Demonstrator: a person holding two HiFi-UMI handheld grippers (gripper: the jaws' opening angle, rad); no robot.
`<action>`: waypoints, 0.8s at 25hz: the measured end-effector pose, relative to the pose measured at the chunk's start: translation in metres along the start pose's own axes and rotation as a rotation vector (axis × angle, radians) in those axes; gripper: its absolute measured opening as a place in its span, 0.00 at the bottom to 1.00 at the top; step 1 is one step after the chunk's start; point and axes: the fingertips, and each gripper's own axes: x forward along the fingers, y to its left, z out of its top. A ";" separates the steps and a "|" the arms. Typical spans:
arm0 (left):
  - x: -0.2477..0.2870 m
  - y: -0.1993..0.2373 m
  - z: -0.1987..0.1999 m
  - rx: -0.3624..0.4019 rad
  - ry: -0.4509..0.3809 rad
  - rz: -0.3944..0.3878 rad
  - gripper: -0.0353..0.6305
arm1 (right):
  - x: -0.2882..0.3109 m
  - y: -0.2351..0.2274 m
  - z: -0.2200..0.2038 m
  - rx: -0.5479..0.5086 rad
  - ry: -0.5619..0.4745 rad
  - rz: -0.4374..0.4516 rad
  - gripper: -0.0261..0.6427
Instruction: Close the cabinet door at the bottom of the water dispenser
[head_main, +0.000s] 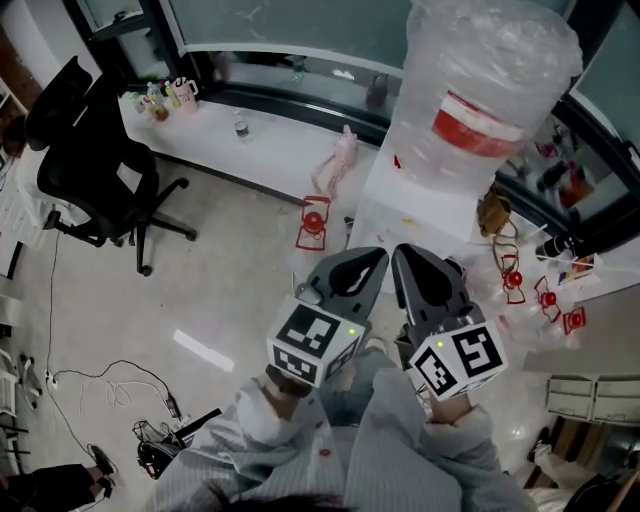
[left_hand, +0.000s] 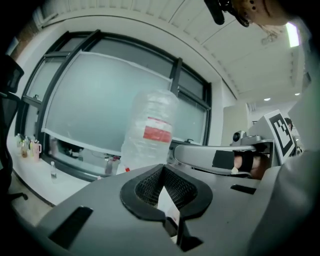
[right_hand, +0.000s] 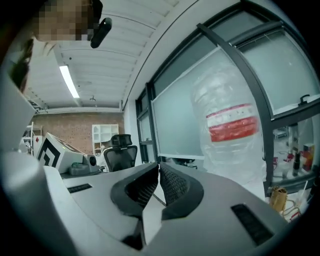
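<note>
The white water dispenser (head_main: 420, 205) stands at the upper right of the head view, with a large clear bottle (head_main: 490, 90) bearing a red label on top. Its bottom cabinet door is in no view. My left gripper (head_main: 375, 256) and right gripper (head_main: 400, 250) are held up side by side in front of the dispenser, both pointing at it. Each has its jaws together with nothing between them. In the left gripper view the shut gripper (left_hand: 162, 168) faces the bottle (left_hand: 150, 132). The right gripper view shows the shut gripper (right_hand: 158, 165) with the bottle (right_hand: 232, 130) to its right.
A black office chair (head_main: 90, 150) stands at the left. A white window ledge (head_main: 270, 140) carries small bottles (head_main: 165, 97). Red wire items (head_main: 313, 225) and a pink bag (head_main: 338, 165) lie left of the dispenser, more red items (head_main: 545, 297) to its right. Cables (head_main: 110, 385) trail on the floor.
</note>
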 end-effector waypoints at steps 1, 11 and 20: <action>-0.003 -0.005 0.003 0.005 -0.010 -0.001 0.07 | -0.006 0.000 0.004 -0.006 -0.011 0.000 0.07; -0.025 -0.028 0.012 0.043 -0.025 -0.019 0.07 | -0.040 0.002 0.018 -0.032 -0.051 -0.021 0.06; -0.028 -0.022 0.012 0.052 -0.033 -0.024 0.07 | -0.033 0.012 0.013 -0.037 -0.026 -0.009 0.06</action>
